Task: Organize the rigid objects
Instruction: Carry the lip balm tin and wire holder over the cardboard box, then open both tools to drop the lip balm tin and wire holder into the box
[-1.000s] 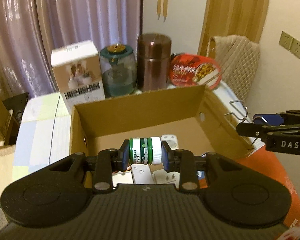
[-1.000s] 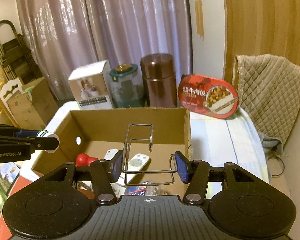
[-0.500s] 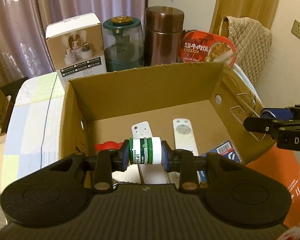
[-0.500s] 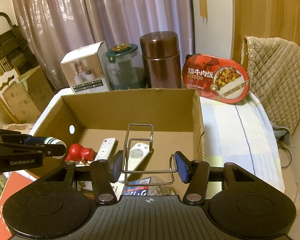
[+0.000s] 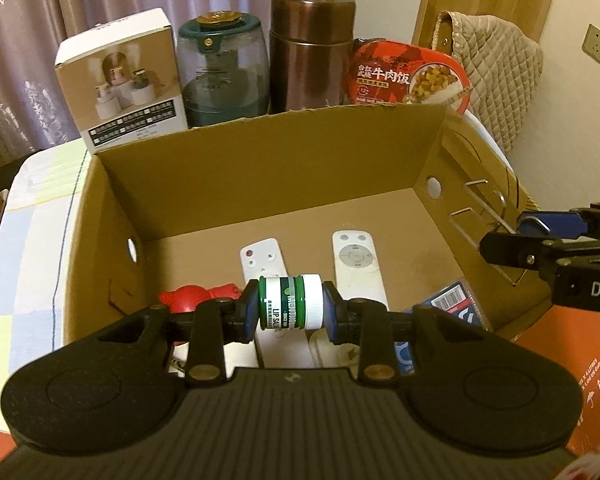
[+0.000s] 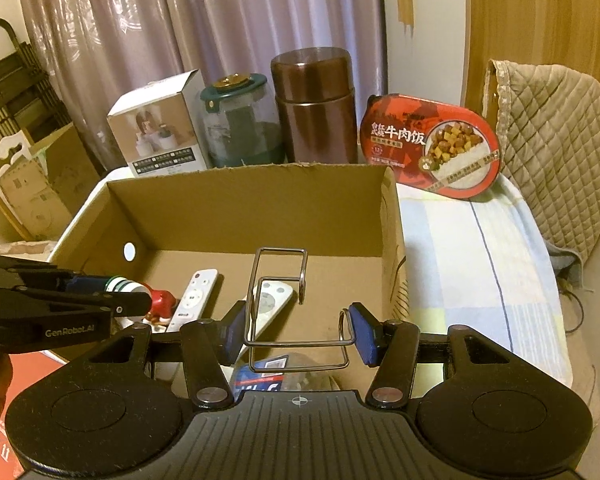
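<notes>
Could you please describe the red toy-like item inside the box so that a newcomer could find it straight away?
Start at the open brown cardboard box in front of the tall copper-brown canister. On its floor lie two white remote controls side by side; the small glossy red figurine lies just left of them, near the left wall. It is the only red, rounded thing there, whereas its neighbours are flat, white and long.

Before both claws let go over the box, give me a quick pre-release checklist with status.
1. Left claw shut on lip salve jar: ok.
2. Right claw shut on wire rack: ok.
3. Jar over cardboard box opening: ok.
4. Clear floor under jar: not ok, a white remote lies below.
5. Rack inside box walls: cannot tell, it sits close to the right wall.
6. Claws apart from each other: ok.
</notes>
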The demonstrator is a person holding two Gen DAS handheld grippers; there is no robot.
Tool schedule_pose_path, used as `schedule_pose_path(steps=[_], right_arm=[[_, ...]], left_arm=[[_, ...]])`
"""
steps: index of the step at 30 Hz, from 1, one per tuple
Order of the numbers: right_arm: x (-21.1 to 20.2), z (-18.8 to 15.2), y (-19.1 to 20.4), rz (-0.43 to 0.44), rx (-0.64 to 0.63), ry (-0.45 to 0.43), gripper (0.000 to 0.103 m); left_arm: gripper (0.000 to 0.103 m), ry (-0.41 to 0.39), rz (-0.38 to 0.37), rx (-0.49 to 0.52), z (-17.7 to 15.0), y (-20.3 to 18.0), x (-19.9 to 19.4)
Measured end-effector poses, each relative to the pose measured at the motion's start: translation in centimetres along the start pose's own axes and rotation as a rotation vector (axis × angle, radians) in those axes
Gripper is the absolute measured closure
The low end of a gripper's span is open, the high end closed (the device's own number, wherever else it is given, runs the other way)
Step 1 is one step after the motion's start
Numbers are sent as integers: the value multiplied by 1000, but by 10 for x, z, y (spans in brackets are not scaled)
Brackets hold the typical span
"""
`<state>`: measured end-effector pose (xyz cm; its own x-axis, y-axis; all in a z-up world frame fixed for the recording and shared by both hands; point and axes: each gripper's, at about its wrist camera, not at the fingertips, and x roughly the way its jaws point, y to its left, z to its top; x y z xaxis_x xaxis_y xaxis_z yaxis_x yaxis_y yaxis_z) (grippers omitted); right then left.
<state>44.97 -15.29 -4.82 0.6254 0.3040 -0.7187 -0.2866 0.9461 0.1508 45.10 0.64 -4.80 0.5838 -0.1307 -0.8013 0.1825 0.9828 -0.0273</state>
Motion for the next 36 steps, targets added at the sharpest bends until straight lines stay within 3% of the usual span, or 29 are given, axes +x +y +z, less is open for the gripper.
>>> schedule_pose_path(steps=[15,18,36], right_arm=[[9,-5,-6,-5,10,13,52],[9,-5,-7,-6,12,13,52],[7,-4,-8,-5,23,18,52]], left_arm=[[76,3,-26,-3,6,-11,13],[70,-12,-25,-15,7,-13,12],[70,-19,-12,3,3,-13,3]])
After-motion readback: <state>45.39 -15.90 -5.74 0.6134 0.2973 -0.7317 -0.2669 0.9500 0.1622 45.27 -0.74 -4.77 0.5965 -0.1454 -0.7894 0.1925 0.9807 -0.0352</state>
